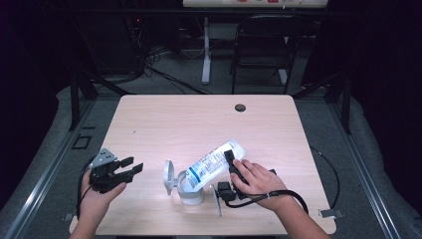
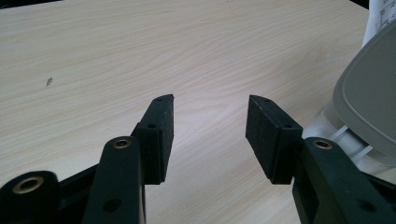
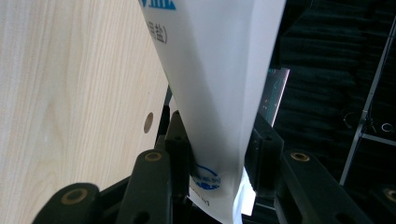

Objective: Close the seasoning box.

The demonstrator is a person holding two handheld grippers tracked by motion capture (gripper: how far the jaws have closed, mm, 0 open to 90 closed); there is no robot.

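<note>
A white pouch (image 1: 214, 162) with blue print leans down to the left, its lower end in the mouth of a white tub (image 1: 192, 193) whose round lid (image 1: 169, 177) stands flipped open. My right gripper (image 1: 230, 158) is shut on the pouch's upper end; in the right gripper view the pouch (image 3: 219, 70) runs up between both pads of the gripper (image 3: 217, 122). My left gripper (image 1: 133, 166) rests open at the table's left front with nothing in it. In the left gripper view the gripper (image 2: 210, 105) has bare wood between its jaws, and the grey lid (image 2: 369, 102) is at the right edge.
The light wooden table (image 1: 199, 119) has a small dark cable hole (image 1: 240, 107) near its far edge. A black folding chair (image 1: 263, 45) and a white table leg (image 1: 205, 50) stand on the floor beyond. Black cables trail from both grippers.
</note>
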